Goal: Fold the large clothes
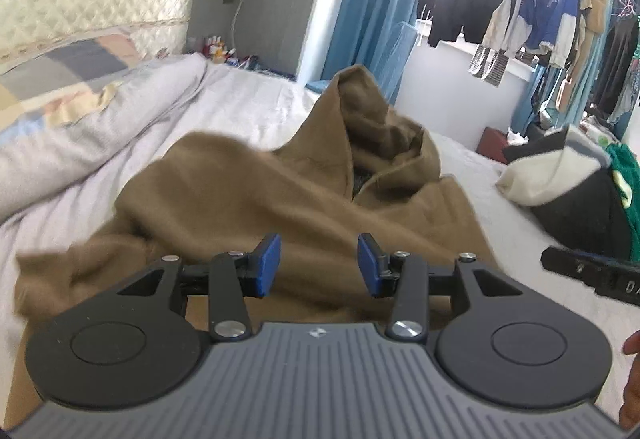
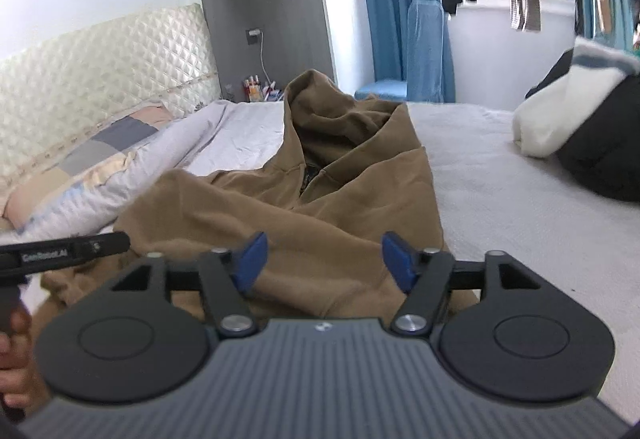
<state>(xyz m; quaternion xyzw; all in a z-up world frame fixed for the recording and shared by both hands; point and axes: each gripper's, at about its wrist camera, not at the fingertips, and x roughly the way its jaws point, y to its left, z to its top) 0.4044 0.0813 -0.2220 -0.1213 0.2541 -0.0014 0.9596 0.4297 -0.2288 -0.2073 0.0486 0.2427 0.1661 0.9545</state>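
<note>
**Both grippers off the hoodie, fold half made**

Left gripper point(image 1: 319, 263) hangs released over the brown hoodie point(image 1: 256, 195), blue pads apart with nothing pinched between them. Beside it, the right gripper point(image 2: 323, 259) is also spread wide and empty — cloth shows in the gap but neither pad presses on it. The hoodie lies along the middle of the bed point(image 2: 500, 199), hood point(image 2: 340, 111) at the far end, one sleeve point(image 1: 192, 175) thrown loosely across the body.

That sleeve is the worry: it sits bunched and rumpled, so it may slide back or trap a crease under the next fold. A grab at the thick hem could also catch a single layer — pulling the stack askew toward the pile of clothes point(image 2: 592, 135) at the right.
</note>
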